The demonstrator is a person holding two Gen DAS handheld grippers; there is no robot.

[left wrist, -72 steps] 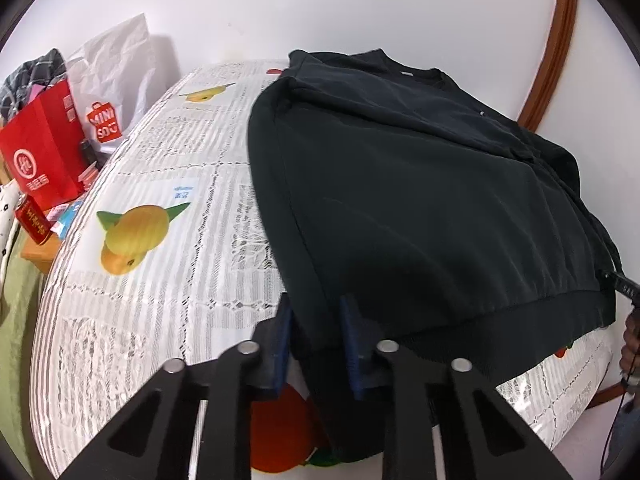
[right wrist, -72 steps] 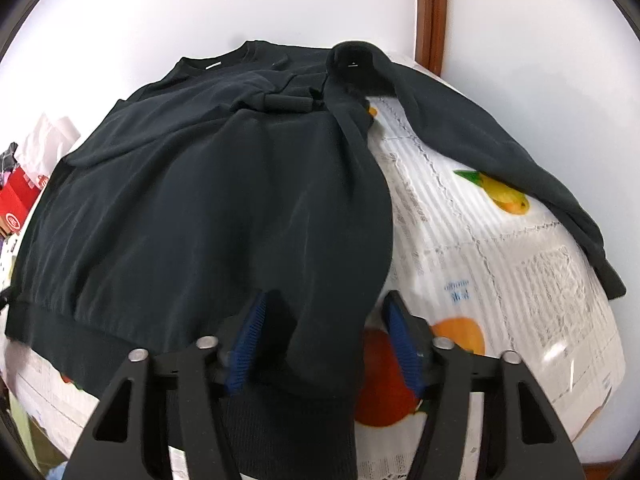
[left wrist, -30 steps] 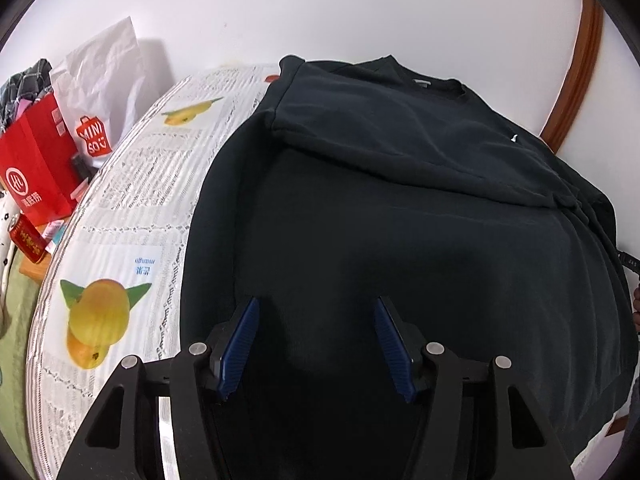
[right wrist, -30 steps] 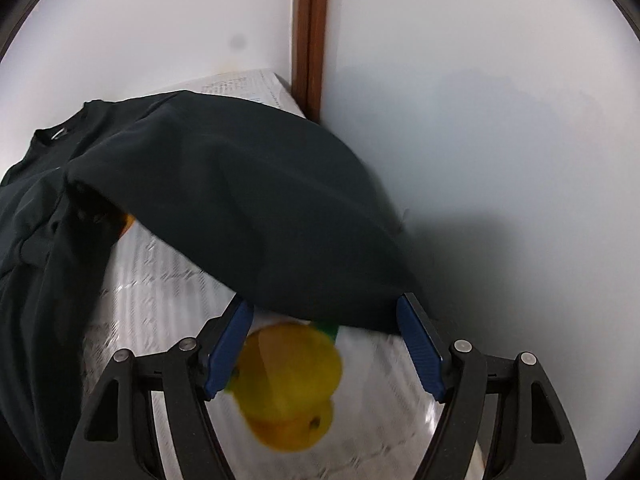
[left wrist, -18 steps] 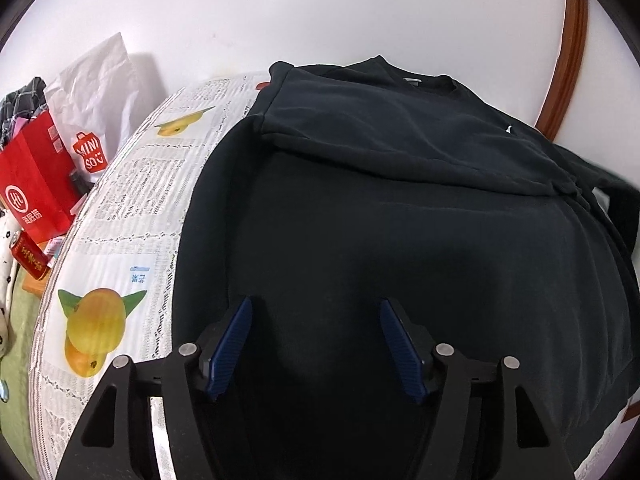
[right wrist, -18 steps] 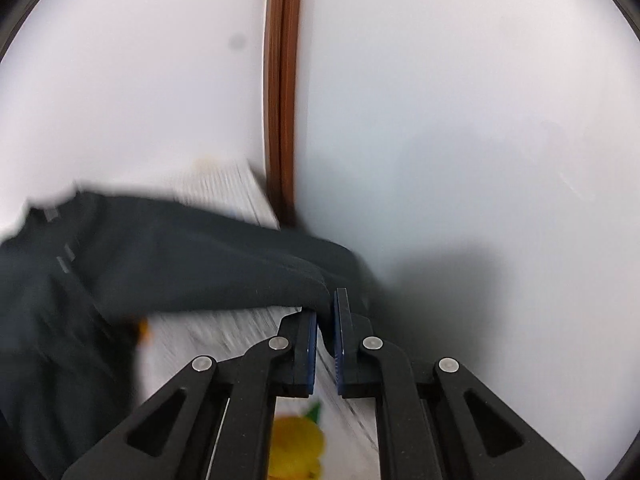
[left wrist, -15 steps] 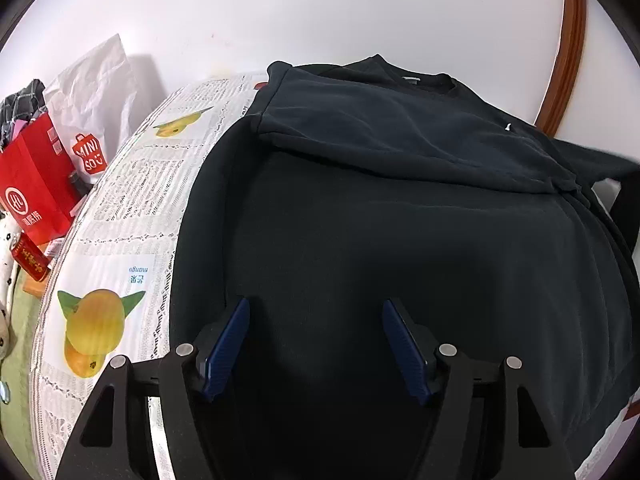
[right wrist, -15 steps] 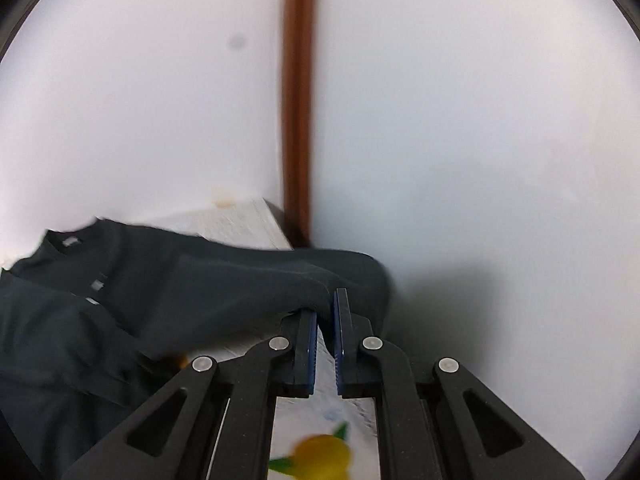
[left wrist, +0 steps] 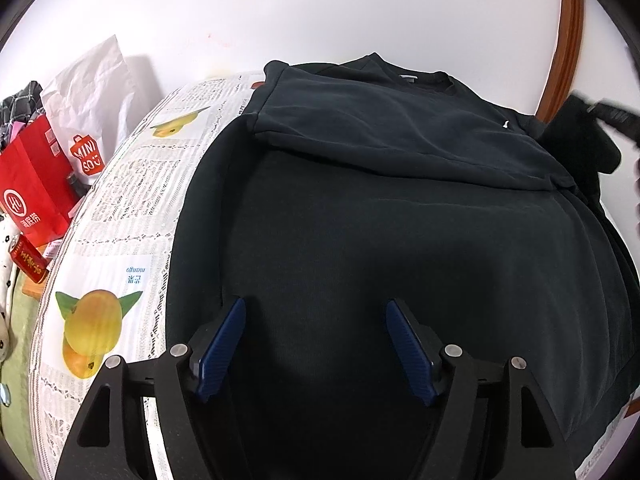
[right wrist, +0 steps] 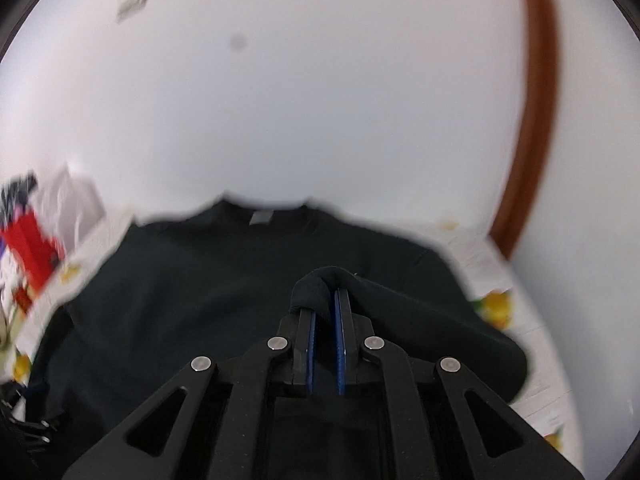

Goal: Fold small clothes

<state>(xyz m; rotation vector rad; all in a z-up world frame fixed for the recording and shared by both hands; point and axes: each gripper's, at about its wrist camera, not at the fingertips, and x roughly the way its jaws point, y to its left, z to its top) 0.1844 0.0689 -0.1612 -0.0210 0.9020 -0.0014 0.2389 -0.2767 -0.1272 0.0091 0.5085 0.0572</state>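
Note:
A black sweatshirt (left wrist: 400, 220) lies flat on the table, its left sleeve folded across the chest. My left gripper (left wrist: 316, 316) is open and empty, low over the lower body of the sweatshirt. My right gripper (right wrist: 325, 300) is shut on the cuff of the right sleeve (right wrist: 316, 288) and holds it raised over the sweatshirt's chest (right wrist: 200, 280). That gripper and the lifted sleeve show blurred at the far right of the left wrist view (left wrist: 580, 144).
The table wears a white lace cloth with mango prints (left wrist: 132, 200). A red bag (left wrist: 28, 196) and a white Miniso bag (left wrist: 88, 120) stand off its left side. White walls and a brown wooden trim (left wrist: 564, 36) close the back right corner.
My left gripper let go of the hem and opened over the body. My right gripper shut on the right sleeve's cuff, lifted it and swung it left over the chest.

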